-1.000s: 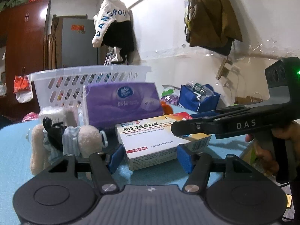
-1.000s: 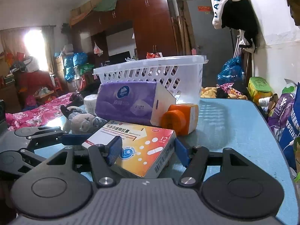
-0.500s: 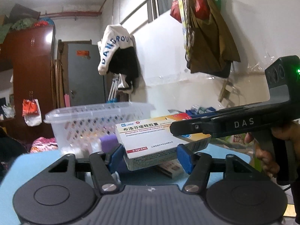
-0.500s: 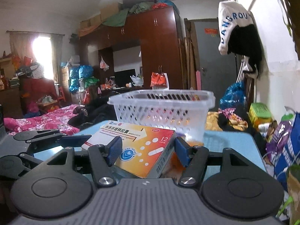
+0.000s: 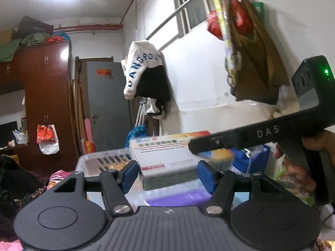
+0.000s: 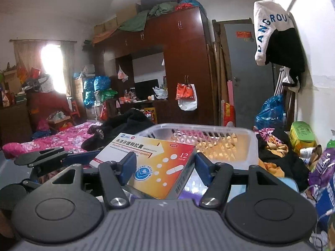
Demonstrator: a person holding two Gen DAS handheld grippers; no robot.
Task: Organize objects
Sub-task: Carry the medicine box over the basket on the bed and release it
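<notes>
Both grippers hold one medicine box (image 5: 167, 159), white and orange with Chinese print, raised in the air. My left gripper (image 5: 167, 172) is shut on its short sides. My right gripper (image 6: 164, 167) is shut on the same box (image 6: 159, 165) from the other end, and its arm (image 5: 251, 136) crosses the left wrist view. The white slatted basket (image 6: 209, 140) stands just beyond and below the box; its rim also shows in the left wrist view (image 5: 108, 156). A purple tissue pack (image 5: 178, 198) lies blurred beneath the box.
A blue table surface (image 6: 289, 184) lies under the basket. A wall with hanging clothes (image 5: 146, 77) is close on the right. Bags and clutter (image 6: 297, 146) sit right of the table. A bed (image 6: 52, 140) and wardrobe (image 6: 178, 67) are beyond.
Both grippers have lifted the medicine box off the table and carried it up toward the basket. The tissue pack, plush toy and orange bottle have dropped out of or below the view.
</notes>
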